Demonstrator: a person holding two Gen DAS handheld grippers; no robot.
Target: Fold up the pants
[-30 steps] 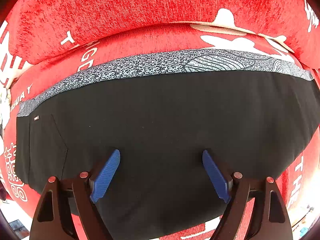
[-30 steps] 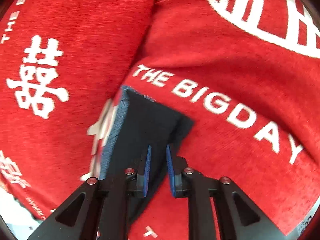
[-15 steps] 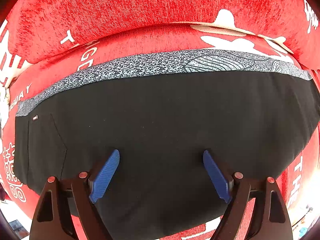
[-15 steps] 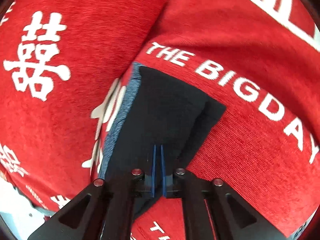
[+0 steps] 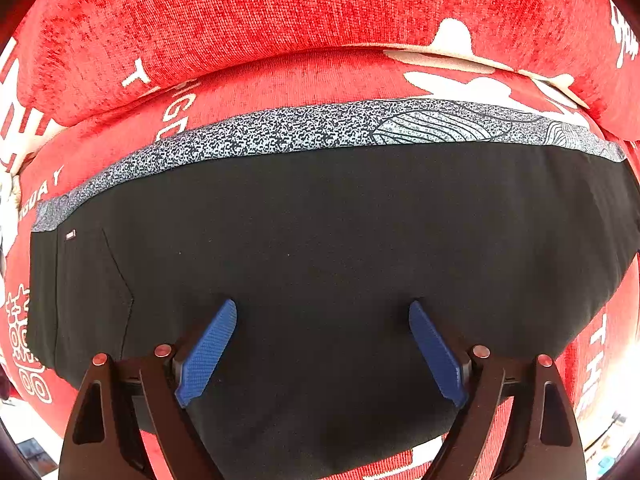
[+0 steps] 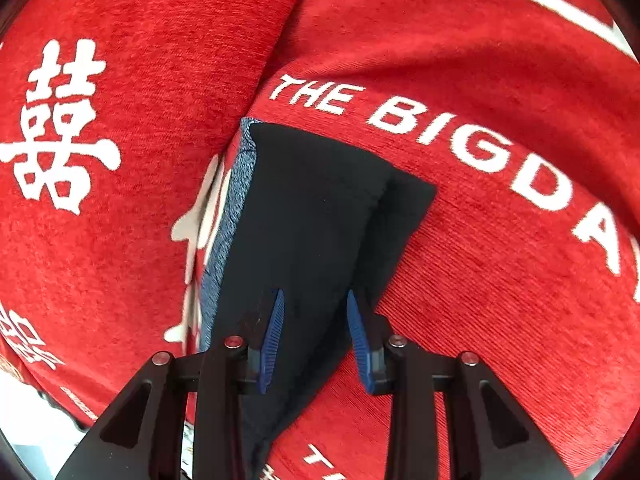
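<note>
- Pants (image 5: 320, 248) lie folded flat on the red cover (image 5: 280, 16), patterned waistband (image 5: 304, 136) along the far edge, up against the cushion.
- My right gripper (image 6: 314, 312) has just been opening; its pads straddle the folded corner without pressing, so I judge this fold released.
- My left gripper (image 5: 322, 312) hangs wide open over the middle, holding nothing.
- Next I'd draw the right clear without dragging cloth.
- Nothing else stands in the way.

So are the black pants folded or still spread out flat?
Folded. In the right wrist view the pants lie doubled, one black layer stacked over another, on the red cover.
</note>
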